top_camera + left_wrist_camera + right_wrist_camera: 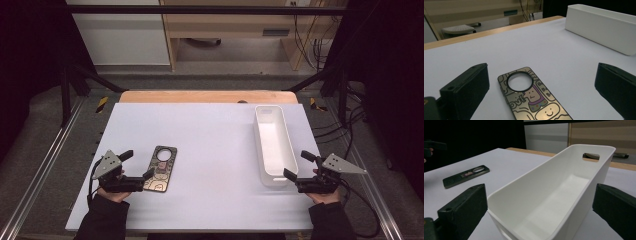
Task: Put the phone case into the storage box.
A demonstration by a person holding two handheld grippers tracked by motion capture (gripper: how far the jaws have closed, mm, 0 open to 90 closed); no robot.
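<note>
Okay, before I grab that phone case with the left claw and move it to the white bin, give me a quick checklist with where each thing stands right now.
1. Left claw open: ok, jaws spread wide.
2. Phone case lined up between its jaws: ok, flat on the table, untouched.
3. White bin empty: ok, nothing lies inside.
4. Right claw open at the bin's near end: ok, jaws either side, not clamped.
5. Path from case to bin free: ok, bare table between.
6. Grip on so thin and flat a case: cannot tell.
</note>
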